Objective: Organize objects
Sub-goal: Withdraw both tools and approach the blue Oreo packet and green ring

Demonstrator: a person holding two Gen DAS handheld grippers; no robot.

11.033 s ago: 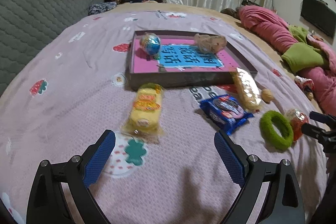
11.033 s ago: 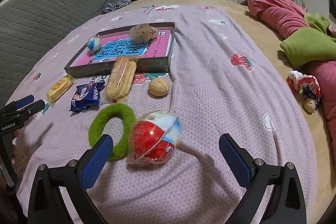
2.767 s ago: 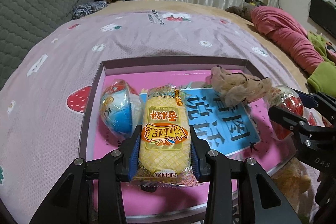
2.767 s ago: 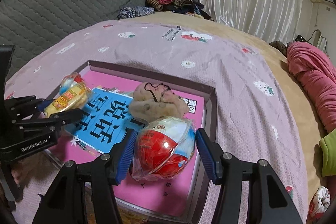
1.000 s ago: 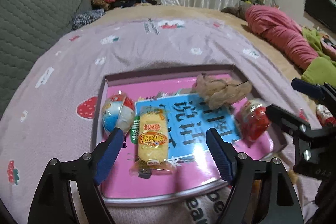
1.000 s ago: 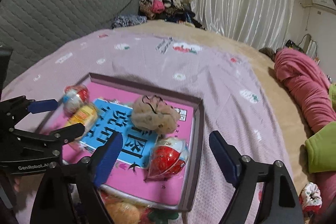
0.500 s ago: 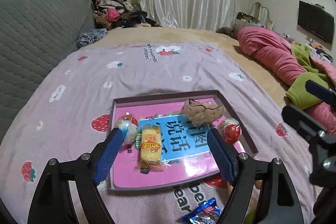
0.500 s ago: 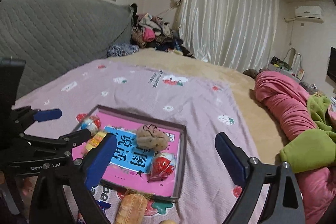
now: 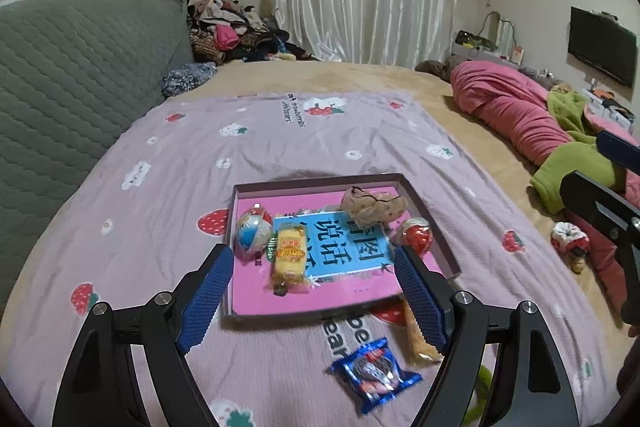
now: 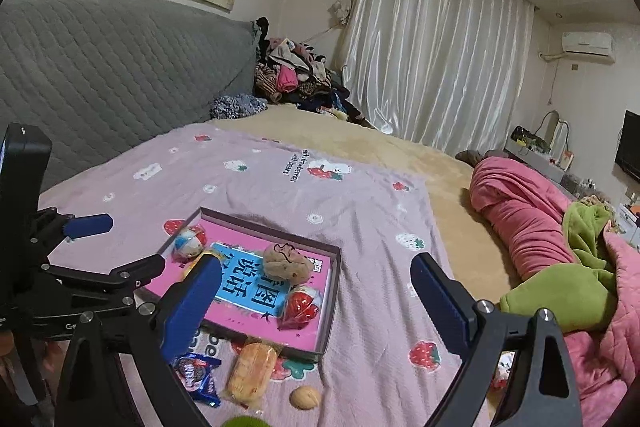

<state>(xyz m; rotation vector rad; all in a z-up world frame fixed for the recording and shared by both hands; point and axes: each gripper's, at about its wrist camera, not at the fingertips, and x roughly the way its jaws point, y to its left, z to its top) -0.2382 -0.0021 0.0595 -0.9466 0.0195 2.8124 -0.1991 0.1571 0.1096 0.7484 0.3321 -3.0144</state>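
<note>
Hovering above the bed with jaws of left gripper point(image 9: 314, 301) and right gripper point(image 10: 316, 307) gaping wide, the right's having just spread further, nothing between either. Lying inside the shallow box point(image 9: 416, 193) mid-blanket: yellow snack pack point(image 9: 289, 255), red capsule egg point(image 10: 301, 305), blue capsule egg point(image 9: 252, 233). Sitting outside its near wall: blue cookie packet point(image 9: 374, 373), walnut point(image 10: 305, 397).

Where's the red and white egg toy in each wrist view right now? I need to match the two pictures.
Left wrist: the red and white egg toy lies at the tray's right edge, just above the left gripper's right finger.
Right wrist: the same toy lies at the tray's near right corner, left of centre.
Shared landmark: the beige crumpled bundle just beyond it, on the pink tray.
</note>
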